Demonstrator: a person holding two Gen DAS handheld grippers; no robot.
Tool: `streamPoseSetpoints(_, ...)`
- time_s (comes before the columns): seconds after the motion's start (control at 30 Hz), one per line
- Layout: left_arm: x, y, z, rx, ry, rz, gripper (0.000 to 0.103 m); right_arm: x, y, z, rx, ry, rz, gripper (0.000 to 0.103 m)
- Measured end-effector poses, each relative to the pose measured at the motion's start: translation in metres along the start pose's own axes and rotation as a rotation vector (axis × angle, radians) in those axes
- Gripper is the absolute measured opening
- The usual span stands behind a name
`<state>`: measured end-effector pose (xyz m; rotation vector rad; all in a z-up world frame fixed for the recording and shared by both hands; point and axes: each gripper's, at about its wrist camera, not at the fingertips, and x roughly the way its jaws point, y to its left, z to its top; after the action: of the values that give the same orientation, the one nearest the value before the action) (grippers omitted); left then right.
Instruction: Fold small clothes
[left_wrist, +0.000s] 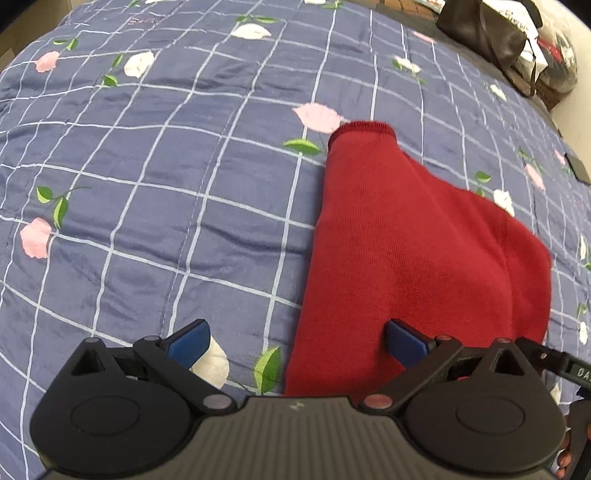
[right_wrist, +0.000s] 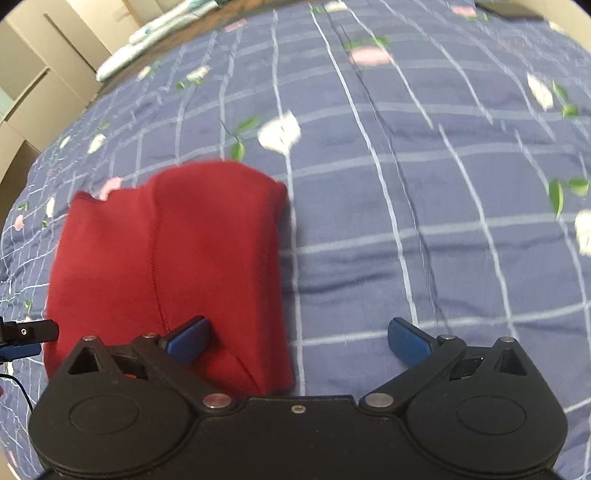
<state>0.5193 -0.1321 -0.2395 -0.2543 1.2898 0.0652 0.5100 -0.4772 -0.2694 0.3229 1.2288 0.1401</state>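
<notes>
While the red garment (left_wrist: 406, 251) lies already doubled over on the blue floral quilt (left_wrist: 166, 166), both the left gripper (left_wrist: 297, 341) and right gripper (right_wrist: 299, 339) hang spread and empty at its near edge, so perhaps one fold remains

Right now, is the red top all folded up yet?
Nearly. The red top already lies doubled over in a neat bundle on the bedspread. The left gripper and right gripper are both open, holding nothing. Maybe one more fold is left.
</notes>
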Motion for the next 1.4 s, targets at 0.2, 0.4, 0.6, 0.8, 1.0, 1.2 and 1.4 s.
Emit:
streamPoseSetpoints(0.2,0.010,-0.002,0.001,0.010,0.018,0.007,0.103,0.000,0.001,0.002,0.007,-0.005,-0.002,0.103)
streamPoseSetpoints(0.4,0.015,-0.003,0.002,0.037,0.036,0.000,0.103,-0.005,0.001,0.005,0.035,-0.043,0.039,0.102)
streamPoseSetpoints(0.6,0.022,-0.005,0.003,0.057,0.051,0.005,0.103,-0.001,0.011,0.008,0.019,-0.067,0.039,0.097)
streamPoseSetpoints(0.8,0.028,-0.002,0.003,0.067,0.065,-0.016,0.103,0.004,0.010,0.005,0.071,-0.070,0.051,0.090)
streamPoseSetpoints(1.0,0.033,0.006,0.003,0.048,0.084,-0.054,0.103,0.007,0.013,-0.002,0.090,-0.085,0.033,0.090)
streamPoseSetpoints(1.2,0.034,0.011,0.007,0.015,0.129,-0.078,0.103,0.007,0.021,-0.001,0.085,-0.078,0.008,0.074)
streamPoseSetpoints(1.4,0.026,0.012,0.012,0.013,0.138,-0.145,0.073,0.001,0.034,-0.001,0.096,-0.072,0.030,0.037)
